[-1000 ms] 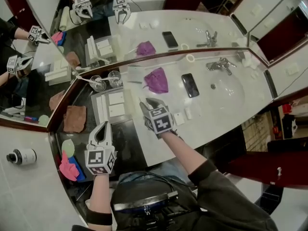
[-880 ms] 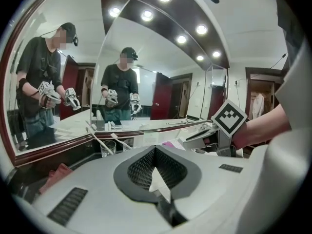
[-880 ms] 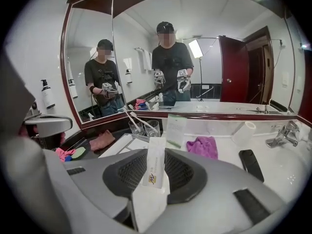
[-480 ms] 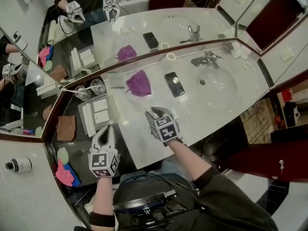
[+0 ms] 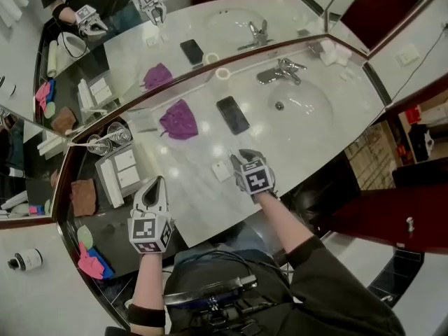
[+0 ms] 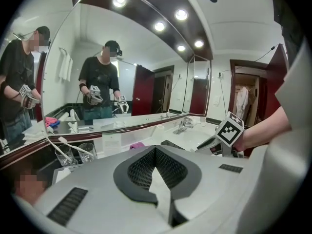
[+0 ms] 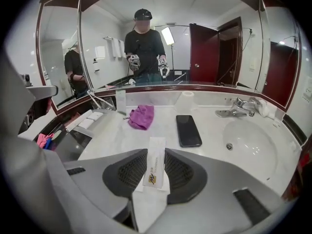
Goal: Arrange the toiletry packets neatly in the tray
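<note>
A narrow white toiletry packet [image 7: 156, 165] lies on the white marble counter, seen in the gap between the jaws of my right gripper [image 5: 240, 158]. That gripper is open and tilted down over it. A squarer white packet [image 5: 222, 170] lies just to its left. The white tray [image 5: 103, 178], with white packets in it, sits on the dark counter section at the left. My left gripper [image 5: 155, 183] hovers to the right of the tray near the front edge. Its jaws are shut with nothing in them.
On the counter lie a purple cloth [image 5: 178, 120] and a black phone [image 5: 232, 114]. To the right are the sink basin [image 5: 302, 107] and faucet [image 5: 280, 71]. Two glasses [image 5: 108, 137] stand behind the tray, and a brown cloth [image 5: 84, 196] lies to its left. A mirror backs the counter.
Both grippers have moved right along the counter, away from the tray. The right one has come down over the loose packets. The head view has shifted with them.
</note>
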